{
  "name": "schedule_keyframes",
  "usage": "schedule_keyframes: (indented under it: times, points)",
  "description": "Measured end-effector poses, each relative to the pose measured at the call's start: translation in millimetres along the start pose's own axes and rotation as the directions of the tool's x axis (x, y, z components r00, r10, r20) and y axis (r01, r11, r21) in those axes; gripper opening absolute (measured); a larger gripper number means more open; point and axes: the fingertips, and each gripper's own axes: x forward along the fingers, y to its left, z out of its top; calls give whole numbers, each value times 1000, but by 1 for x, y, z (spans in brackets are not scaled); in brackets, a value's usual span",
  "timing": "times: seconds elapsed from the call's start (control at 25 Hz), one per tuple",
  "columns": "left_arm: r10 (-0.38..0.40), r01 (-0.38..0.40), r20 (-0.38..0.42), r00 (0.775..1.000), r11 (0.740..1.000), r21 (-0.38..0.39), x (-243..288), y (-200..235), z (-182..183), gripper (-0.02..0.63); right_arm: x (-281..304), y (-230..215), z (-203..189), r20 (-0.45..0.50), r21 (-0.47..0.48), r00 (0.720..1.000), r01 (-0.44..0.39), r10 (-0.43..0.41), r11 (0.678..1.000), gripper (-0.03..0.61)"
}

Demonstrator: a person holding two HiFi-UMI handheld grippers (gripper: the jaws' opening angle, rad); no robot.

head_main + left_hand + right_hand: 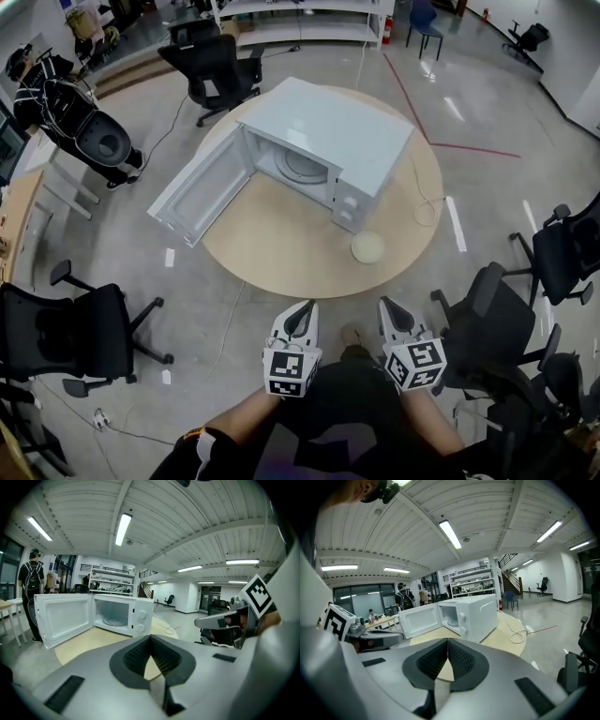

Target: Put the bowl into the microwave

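A pale, shallow bowl (367,247) sits on the round wooden table (281,244), near its front edge and just right of the microwave's control panel. The white microwave (323,150) stands at the table's middle with its door (200,195) swung wide open to the left, and the glass turntable shows inside. My left gripper (305,314) and right gripper (392,311) hang side by side below the table's near edge, close to my body, both shut and empty. The microwave (117,616) shows ahead in the left gripper view and again, as the microwave (473,613), in the right gripper view. Neither gripper view shows the bowl.
Black office chairs stand around the table: one (75,337) at the left, one (487,319) at the right, one (216,70) behind. A white cable (427,202) lies coiled on the table's right side. A person with a backpack (30,588) stands far left.
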Motion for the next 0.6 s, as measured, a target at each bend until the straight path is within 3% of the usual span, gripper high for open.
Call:
schedule_keyframes:
  times: [0.6]
  points:
    - [84,-84,-46,995,996,-4,91,0,18,46,70,-97,-7,-106,50,994,-26,31,998,15]
